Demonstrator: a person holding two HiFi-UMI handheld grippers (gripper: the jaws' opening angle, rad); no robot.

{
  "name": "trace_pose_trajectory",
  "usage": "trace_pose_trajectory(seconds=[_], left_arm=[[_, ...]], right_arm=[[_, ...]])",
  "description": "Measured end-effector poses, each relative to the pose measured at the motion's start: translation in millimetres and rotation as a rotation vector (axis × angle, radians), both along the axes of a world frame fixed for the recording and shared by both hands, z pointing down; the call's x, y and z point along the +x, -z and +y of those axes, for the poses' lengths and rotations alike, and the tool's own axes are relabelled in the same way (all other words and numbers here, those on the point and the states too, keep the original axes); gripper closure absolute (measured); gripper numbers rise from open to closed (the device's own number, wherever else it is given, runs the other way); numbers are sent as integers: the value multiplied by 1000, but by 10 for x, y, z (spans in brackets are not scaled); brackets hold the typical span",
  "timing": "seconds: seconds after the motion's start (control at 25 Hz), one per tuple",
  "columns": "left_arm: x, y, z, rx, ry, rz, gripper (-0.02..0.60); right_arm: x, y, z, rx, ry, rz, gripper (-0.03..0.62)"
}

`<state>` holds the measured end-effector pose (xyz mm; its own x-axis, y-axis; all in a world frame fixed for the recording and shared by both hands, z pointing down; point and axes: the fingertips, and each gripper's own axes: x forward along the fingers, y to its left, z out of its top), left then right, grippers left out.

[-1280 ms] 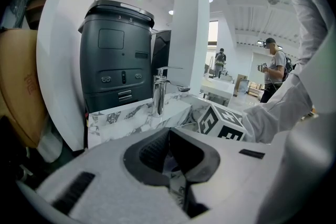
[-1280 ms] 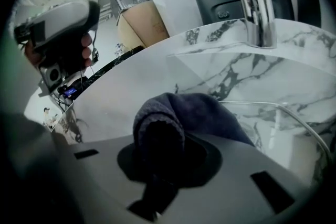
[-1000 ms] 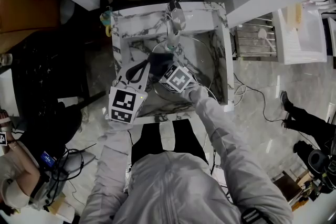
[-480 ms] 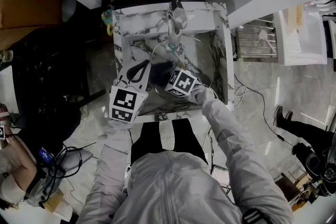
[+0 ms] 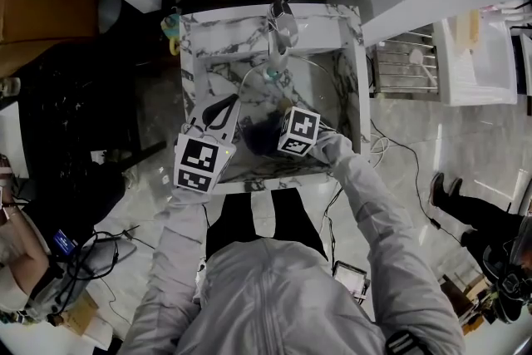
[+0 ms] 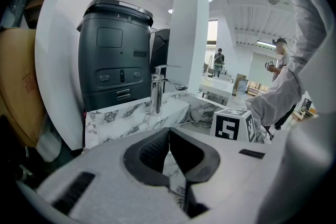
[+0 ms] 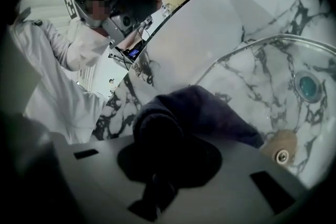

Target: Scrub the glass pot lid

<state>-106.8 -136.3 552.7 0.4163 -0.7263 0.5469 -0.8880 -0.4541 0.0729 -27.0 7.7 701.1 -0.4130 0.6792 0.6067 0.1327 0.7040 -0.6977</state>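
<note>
- While clamped in the right gripper (image 7: 160, 162), pressed against the glass pot lid (image 7: 262, 86): bunched dark cloth (image 7: 199, 113), just beside the lid's tan knob (image 7: 281, 149).
- Left gripper (image 6: 169, 134): jaws narrowed to a thin slit, pinching the lid's rim.
- Lid inside the marble sink (image 5: 249, 17), below the faucet (image 5: 281, 21), drain (image 7: 307, 84) visible through the glass.

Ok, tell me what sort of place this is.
Probably a large open hall set up as a mock kitchen, not a home: a freestanding marble sink unit with a faucet, loose cables on the polished floor, and a person standing far off.
</note>
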Motion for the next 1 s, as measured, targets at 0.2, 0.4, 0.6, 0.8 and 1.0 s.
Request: trace_pose_trajectory(seconds=[0.2, 0.4, 0.6, 0.8, 1.0], left_arm=[[17, -7, -14, -1, -5, 0, 555], [42, -15, 2, -7, -9, 1, 555], [108, -8, 13, -10, -24, 5, 555], [175, 11, 27, -8, -35, 8, 555], [190, 1, 54, -13, -36, 10, 555]], right_arm=[[240, -61, 42, -43, 65, 94, 531], [523, -66, 82, -54, 145, 179, 531], [762, -61, 73, -7, 212, 250, 533], [923, -66, 30, 47, 273, 310, 533], [1103, -79, -89, 94, 332, 382, 533]])
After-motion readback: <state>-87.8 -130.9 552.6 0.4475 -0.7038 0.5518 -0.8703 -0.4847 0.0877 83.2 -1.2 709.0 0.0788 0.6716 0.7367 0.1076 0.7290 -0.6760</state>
